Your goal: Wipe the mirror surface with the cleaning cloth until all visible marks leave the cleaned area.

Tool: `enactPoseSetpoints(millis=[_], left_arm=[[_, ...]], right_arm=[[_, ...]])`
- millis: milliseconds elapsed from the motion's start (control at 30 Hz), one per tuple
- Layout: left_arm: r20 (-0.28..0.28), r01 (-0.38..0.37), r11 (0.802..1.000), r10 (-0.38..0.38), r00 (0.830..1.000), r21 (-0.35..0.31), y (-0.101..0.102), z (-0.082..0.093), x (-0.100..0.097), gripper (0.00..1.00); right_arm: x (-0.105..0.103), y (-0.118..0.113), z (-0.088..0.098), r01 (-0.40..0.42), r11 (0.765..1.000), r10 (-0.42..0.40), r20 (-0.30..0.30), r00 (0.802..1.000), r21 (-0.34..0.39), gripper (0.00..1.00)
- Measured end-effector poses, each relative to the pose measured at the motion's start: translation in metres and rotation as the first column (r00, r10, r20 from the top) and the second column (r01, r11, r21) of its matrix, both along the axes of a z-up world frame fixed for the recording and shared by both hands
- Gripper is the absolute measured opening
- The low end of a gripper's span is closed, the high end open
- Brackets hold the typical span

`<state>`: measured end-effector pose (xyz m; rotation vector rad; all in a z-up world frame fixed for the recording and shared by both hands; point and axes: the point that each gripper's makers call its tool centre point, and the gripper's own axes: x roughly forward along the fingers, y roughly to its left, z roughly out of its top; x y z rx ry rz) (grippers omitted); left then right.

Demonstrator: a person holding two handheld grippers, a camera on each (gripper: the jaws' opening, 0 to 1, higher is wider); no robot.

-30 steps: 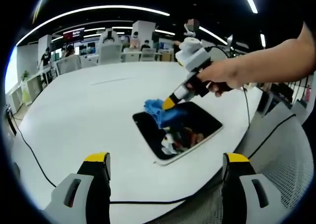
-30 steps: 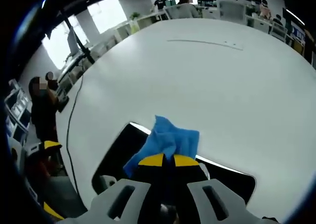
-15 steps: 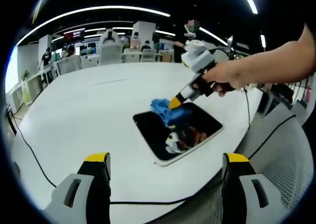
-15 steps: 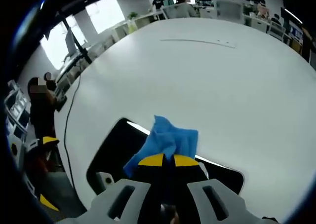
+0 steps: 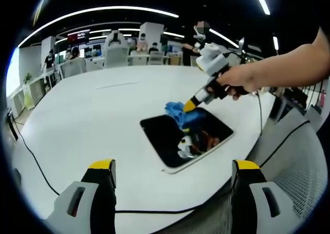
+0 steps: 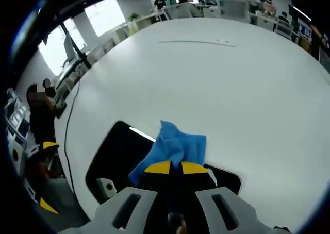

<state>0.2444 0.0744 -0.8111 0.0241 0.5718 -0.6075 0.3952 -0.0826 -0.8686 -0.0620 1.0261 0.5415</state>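
Note:
A dark rectangular mirror lies flat on the white table, near its right front edge. The blue cleaning cloth rests on the mirror's far part, pinched by my right gripper, which a hand holds from the right. In the right gripper view the cloth bunches just past the yellow tips of the right gripper, jaws shut on it, with the mirror below. My left gripper hovers open near the table's front edge, nothing between its fingers.
A black cable runs along the table's left and front. A mesh chair stands at the right. Desks, chairs and people fill the office behind. The table's far half is bare white surface.
My right gripper has dragged the cloth across the mirror toward its far right side, baring more dark glass on the left. The left gripper has held still.

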Motion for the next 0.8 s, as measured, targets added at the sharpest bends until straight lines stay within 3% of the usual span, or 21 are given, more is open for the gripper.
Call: enactPoseSetpoints(millis=[233,633,733,800], left_arm=[[0.002,-0.002,1.0,0.002,1.0,0.003,0.001,0.0,0.0,0.93],[0.008,-0.016,1.0,0.015,1.0,0.005,0.003,0.001,0.002,0.93],[0.008,-0.016,1.0,0.016,1.0,0.008,0.003,0.001,0.002,0.93],[0.008,-0.016,1.0,0.016,1.0,0.009,0.003,0.001,0.002,0.93]], right_arm=[[0.0,-0.001,0.0,0.021,1.0,-0.021,-0.002,1.0,0.024,0.0],[0.0,-0.016,0.0,0.033,0.999,-0.033,0.005,0.999,0.002,0.0],[-0.001,-0.014,0.0,0.044,0.999,-0.044,0.017,0.999,-0.005,0.0],[0.0,-0.014,0.001,0.028,0.999,-0.026,0.057,0.998,-0.034,0.0]])
